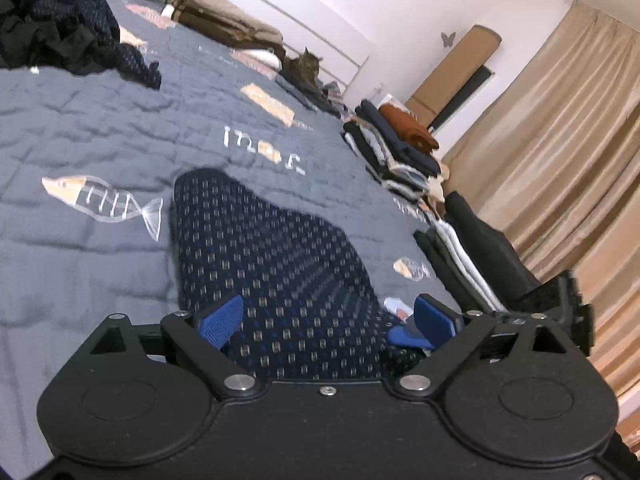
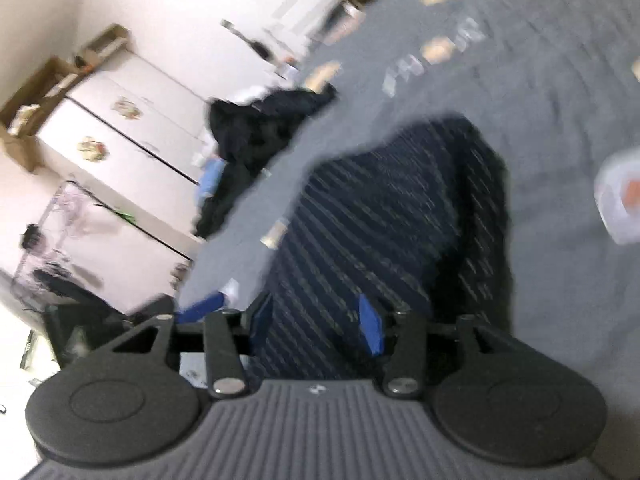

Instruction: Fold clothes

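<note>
1. A big bed (image 1: pixel 80 128) fills most of both views. Its grey cover has fish pictures and some letters sewn on it.
2. The room has white walls. Tan curtains (image 1: pixel 560 168) hang on the right in the left wrist view. White cupboards (image 2: pixel 120 152) with flower stickers stand on the left in the right wrist view.
3. A heap of dark clothes (image 1: pixel 60 28) lies unfolded at the far left of the bed.
4. Two stacks of folded clothes (image 1: pixel 400 148) sit along the right edge of the bed.
5. A cat (image 1: pixel 304 68) rests far back on the bed, near a brown pillow (image 1: pixel 228 20).
6. The dark blue dotted shirt (image 1: pixel 272 256) lies spread on the bed cover, right in front of both grippers.
7. The left gripper (image 1: pixel 328 320) has its jaws wide apart. The shirt lies under and between the blue pads, but they do not press on it.
8. The right gripper (image 2: pixel 316 320) has its jaws about half apart. The same shirt (image 2: pixel 384 216) runs between them. The view is blurry, so I cannot tell if the pads squeeze the cloth.
</note>
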{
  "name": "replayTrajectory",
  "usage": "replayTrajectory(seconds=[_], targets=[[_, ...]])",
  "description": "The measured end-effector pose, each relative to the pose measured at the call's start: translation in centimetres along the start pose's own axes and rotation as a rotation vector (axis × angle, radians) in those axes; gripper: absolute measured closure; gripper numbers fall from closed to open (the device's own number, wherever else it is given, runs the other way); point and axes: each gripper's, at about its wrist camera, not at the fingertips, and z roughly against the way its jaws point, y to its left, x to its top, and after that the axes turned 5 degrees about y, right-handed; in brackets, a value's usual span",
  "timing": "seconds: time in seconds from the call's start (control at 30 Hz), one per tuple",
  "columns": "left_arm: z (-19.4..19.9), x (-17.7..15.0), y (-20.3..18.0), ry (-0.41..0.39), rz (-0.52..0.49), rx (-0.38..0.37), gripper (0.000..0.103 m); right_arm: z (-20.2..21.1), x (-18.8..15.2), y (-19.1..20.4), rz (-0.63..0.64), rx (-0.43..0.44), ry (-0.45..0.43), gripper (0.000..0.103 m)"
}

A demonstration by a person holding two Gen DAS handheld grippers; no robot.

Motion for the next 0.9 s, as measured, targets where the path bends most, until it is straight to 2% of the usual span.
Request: replayTrajectory(seconds=[0.2,0.33,0.47,0.57,0.63,0.67,0.73,0.9], targets=[[0.0,-0.7,0.6,0.029,0.013,0.002,0.011,1.6,-2.0,-2.7,-0.048,0.008,0.003,0.06],[0.2,-1.0,0.3,0.036,0.001,-0.011,0.011,3.0,-3.5,-2.2,-0.044,0.018,-0.009,0.059],[0.5,-1.4,-0.4,0.043,-0.02,-0.049,0.011,3.8,-4.3,-0.7,-0.006,0.095,-0.018,0.056],[0.2,-1.6,-0.6,0.063,-0.003,-0.115,0.011,2.9,-4.9,-1.7,-0.027,0.03,0.025,0.056],[-0.4,-1.8,-0.4,0.09,0.004,-0.153,0.011,2.3,-5.3,-3.2,-0.068,-0.025,0.058,0.059],[-0.6,-1.9,-0.3,0.104,0.007,-0.17,0.011,2.2,-5.3,-3.9,-0.088,-0.024,0.065,0.06],[-1.6,-2.3,0.1,0.15,-0.002,-0.167,0.011,2.2,-5.4,-4.5,-0.095,-0.012,0.071,0.06],[-3.9,-3.3,1.5,0.265,0.02,-0.085,0.011,2.2,-6.0,-3.4,-0.013,-0.063,0.103,0.06]])
